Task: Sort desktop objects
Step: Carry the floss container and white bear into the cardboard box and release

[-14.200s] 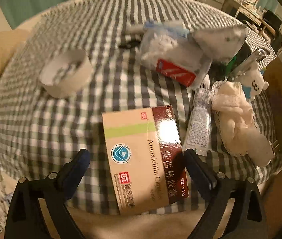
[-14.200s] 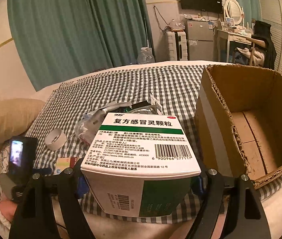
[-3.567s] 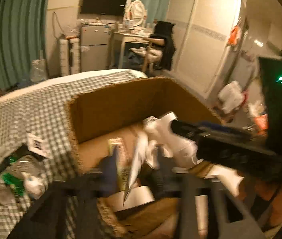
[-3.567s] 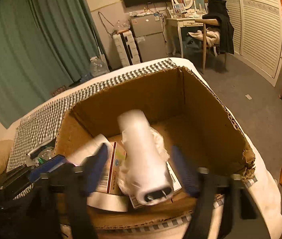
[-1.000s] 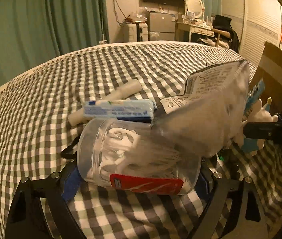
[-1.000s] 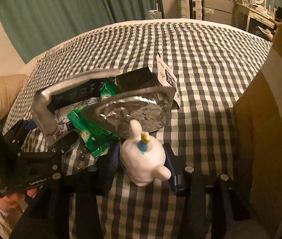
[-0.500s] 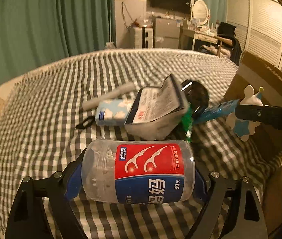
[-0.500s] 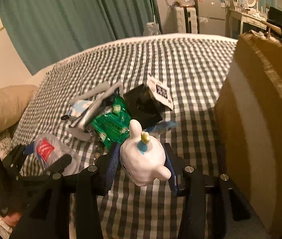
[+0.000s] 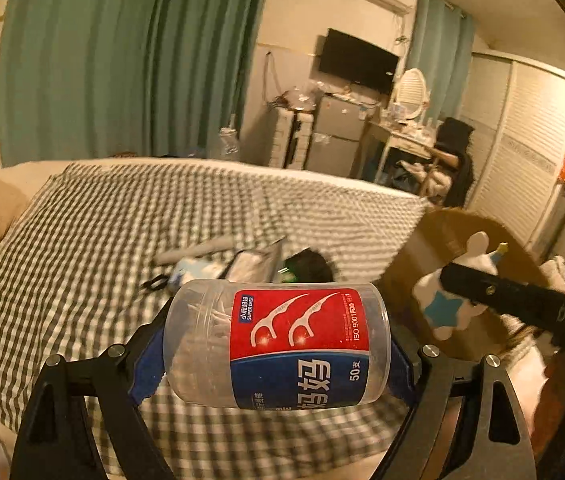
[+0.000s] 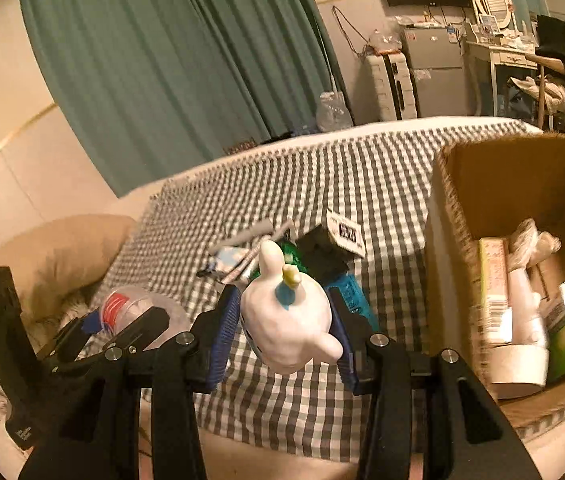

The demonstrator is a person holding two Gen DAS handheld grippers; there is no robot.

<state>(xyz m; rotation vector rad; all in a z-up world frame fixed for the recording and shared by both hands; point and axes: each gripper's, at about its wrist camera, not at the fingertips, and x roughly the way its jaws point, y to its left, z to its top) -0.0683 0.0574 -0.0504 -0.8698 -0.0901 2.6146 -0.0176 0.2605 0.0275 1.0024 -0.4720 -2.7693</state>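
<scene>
My left gripper [image 9: 276,356] is shut on a clear floss-pick jar [image 9: 278,344] with a red and blue label, held on its side above the checked bed. The jar also shows in the right wrist view [image 10: 130,308]. My right gripper [image 10: 286,324] is shut on a white toy figure [image 10: 286,316] with a blue star and a yellow tip, held above the bed left of the cardboard box [image 10: 442,240]. The toy also shows in the left wrist view [image 9: 454,292], in front of the box [image 9: 414,256].
A small pile [image 10: 282,248] of a foil pouch, green packet, black item and tissue pack lies on the checked cover [image 9: 122,216]. The box holds medicine cartons [image 10: 492,280] and a white tube [image 10: 526,320]. A tan pillow [image 10: 62,256] lies at the left.
Both grippers have lifted their objects higher above the bed. The right gripper has swung toward the box, whose inside now shows. The pile on the bed has not moved.
</scene>
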